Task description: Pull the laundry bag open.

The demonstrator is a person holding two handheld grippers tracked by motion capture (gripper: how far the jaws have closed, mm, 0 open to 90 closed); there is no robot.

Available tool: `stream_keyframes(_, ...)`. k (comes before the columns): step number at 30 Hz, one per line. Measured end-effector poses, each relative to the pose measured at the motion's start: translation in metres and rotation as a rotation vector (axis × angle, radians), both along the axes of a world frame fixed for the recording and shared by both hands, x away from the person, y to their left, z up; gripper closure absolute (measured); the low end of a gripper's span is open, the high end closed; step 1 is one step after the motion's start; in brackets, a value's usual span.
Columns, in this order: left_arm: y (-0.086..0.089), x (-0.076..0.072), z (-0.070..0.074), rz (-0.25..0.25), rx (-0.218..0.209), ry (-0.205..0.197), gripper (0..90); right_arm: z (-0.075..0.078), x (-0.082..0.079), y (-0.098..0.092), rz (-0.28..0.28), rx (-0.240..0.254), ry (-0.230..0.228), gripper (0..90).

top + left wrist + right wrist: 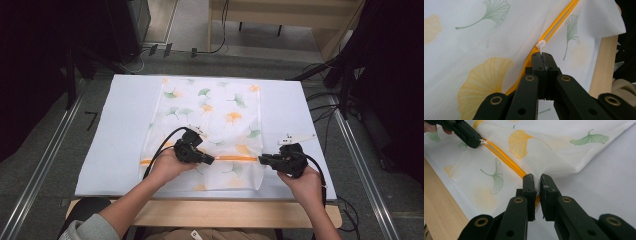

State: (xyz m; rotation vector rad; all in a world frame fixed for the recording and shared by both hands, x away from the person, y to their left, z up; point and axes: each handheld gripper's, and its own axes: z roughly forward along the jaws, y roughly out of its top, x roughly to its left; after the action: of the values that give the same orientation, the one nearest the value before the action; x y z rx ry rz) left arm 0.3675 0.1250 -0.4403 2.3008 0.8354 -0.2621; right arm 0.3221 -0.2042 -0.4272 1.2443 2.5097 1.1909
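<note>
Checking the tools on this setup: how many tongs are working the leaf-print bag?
2. The left tongs pinch the white zipper pull; the right tongs grip the leaf-print bag at the zipper's end.

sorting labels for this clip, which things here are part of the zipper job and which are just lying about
In the job:
- mesh bag with ginkgo leaf print
- orange zipper
- white zipper pull, pinched by the left gripper
- right gripper, clamped on the bag's edge at the zipper's end

Lying about:
- white table cover
- floor cables
</note>
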Motion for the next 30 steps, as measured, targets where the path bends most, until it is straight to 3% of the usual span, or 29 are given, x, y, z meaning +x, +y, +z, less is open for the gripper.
stream_keyframes(6,0.016,-0.005,0.003,-0.008,0.035,-0.003,90.0,0.0,0.0,-0.001,-0.002,-0.001,-0.004,85.0)
stream_keyframes(12,0.046,-0.008,0.001,0.039,0.053,0.015,90.0,-0.001,0.001,0.0,-0.001,-0.007,0.0,85.0)
stream_keyframes(14,0.047,-0.008,0.003,0.05,0.035,0.013,90.0,0.0,0.001,0.001,0.0,-0.01,0.002,85.0)
stream_keyframes(30,0.044,-0.008,0.003,0.041,0.045,0.015,90.0,-0.001,0.001,-0.001,-0.006,-0.007,0.004,85.0)
